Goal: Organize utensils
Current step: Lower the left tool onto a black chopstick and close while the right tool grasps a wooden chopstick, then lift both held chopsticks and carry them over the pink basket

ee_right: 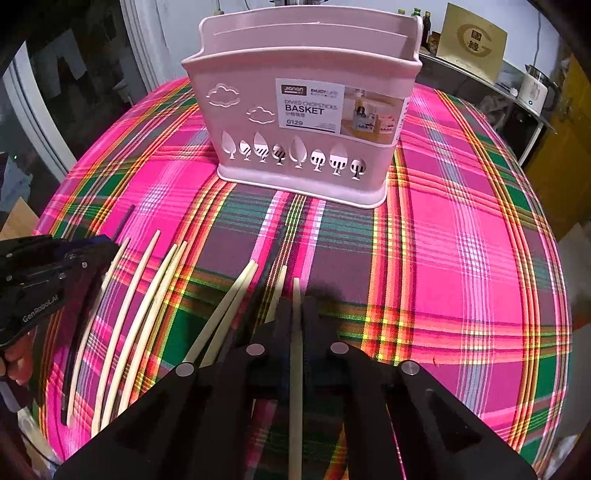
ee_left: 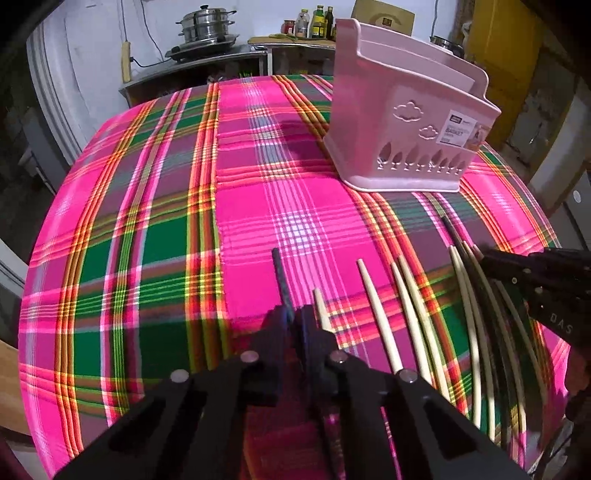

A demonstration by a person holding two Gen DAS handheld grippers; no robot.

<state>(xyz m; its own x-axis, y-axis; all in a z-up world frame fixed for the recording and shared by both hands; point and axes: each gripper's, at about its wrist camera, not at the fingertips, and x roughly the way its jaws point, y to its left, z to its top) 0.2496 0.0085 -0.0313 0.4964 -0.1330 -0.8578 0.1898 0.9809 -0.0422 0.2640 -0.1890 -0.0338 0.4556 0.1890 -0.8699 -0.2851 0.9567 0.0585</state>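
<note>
A pink chopstick basket (ee_left: 402,122) stands upright on the plaid tablecloth; it also shows in the right wrist view (ee_right: 306,110). My left gripper (ee_left: 291,317) is shut on a dark chopstick (ee_left: 279,273) that points forward over the cloth. My right gripper (ee_right: 296,306) is shut on a pale wooden chopstick (ee_right: 296,354), in front of the basket. Several pale wooden chopsticks (ee_left: 376,314) and dark ones (ee_left: 454,236) lie in a row on the cloth between the two grippers, also in the right wrist view (ee_right: 147,302). The right gripper shows at the right edge of the left wrist view (ee_left: 491,264).
The table (ee_left: 147,221) is covered by a pink, green and orange plaid cloth. A counter behind holds a steel steamer pot (ee_left: 207,26), bottles (ee_left: 314,22) and a cardboard box (ee_right: 476,40). A white kettle (ee_right: 533,90) stands at the far right.
</note>
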